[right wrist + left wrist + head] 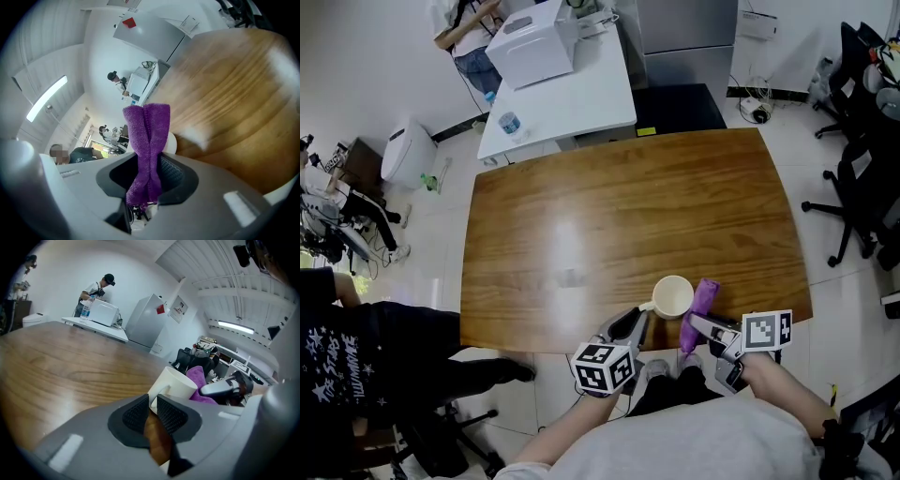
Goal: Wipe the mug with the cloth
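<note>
A white mug [672, 298] stands upright near the front edge of the wooden table [609, 206], its handle pointing left. My left gripper [639, 315] is at that handle. In the left gripper view the mug [176, 382] rises just beyond the left gripper [151, 402]; its pads stand a narrow gap apart, with the handle at their tips and bare table showing between them. My right gripper [694, 324] is shut on a purple cloth [704, 302], which hangs against the mug's right side. In the right gripper view the cloth [148, 129] rises folded from the right gripper [149, 164], hiding most of the mug [171, 143].
A white table [581, 103] behind holds a white box-shaped appliance [530, 49] and a water bottle [510, 124]; a person stands there. Black office chairs [862, 187] are at the right. Another person in black [356, 366] sits at the left. The table's front edge runs just under both grippers.
</note>
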The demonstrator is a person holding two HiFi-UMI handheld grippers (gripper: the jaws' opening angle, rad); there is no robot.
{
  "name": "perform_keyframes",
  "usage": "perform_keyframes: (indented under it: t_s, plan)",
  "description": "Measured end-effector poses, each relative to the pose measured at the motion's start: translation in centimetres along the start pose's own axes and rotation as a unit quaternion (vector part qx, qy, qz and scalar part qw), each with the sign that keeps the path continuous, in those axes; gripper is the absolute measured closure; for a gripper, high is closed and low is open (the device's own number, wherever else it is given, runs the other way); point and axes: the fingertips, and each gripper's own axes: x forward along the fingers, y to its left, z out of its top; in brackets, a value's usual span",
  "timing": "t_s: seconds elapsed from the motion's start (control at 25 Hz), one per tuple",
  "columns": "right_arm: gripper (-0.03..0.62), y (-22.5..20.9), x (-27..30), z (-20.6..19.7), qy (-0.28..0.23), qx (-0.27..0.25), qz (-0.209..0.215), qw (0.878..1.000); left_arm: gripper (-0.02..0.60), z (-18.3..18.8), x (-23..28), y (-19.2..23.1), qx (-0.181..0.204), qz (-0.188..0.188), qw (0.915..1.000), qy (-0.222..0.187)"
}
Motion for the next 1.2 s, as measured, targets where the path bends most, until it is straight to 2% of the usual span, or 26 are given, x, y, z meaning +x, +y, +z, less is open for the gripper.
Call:
perform_keyframes:
  t_s: [0.36,0.56,0.64,0.76,0.88,1.0,1.2]
  plan:
    - [0.473,-5.4,2.4,1.1,0.034,-0.009,-0.059,0.998,0.528,-1.5,0.6,-1.5,0.009,-0.028,0.9993,0.024]
    - [0.471,-5.9,2.4,1.3,0.034,-0.001,-0.058,0.998,0.528,-1.7,0.7,-2.0,0.014,-0.038,0.9988,0.028]
    - [0.473,-5.6,1.9,1.3,0.028,0.001,-0.056,0.998,0.528,-1.6,0.5,-2.2,0.034,-0.043,0.9983,0.021]
    - [0.473,-4.2,0.7,1.0,0.020,0.007,-0.042,0.999,0.515,-1.1,0.4,-2.5,0.099,-0.043,0.9941,0.015]
    - [0.473,-2.1,-0.4,0.6,0.010,0.020,-0.018,1.000,0.509,-0.9,1.0,-2.6,0.152,-0.051,0.9867,0.027]
    - [0.473,0.0,-0.7,0.2,0.000,0.036,0.013,0.999,0.515,-0.8,1.3,-3.0,0.163,-0.063,0.9839,0.037]
    - [0.472,2.1,-0.3,0.1,-0.022,0.082,0.054,0.995,0.515,-1.4,1.3,-4.8,0.156,-0.088,0.9825,0.050]
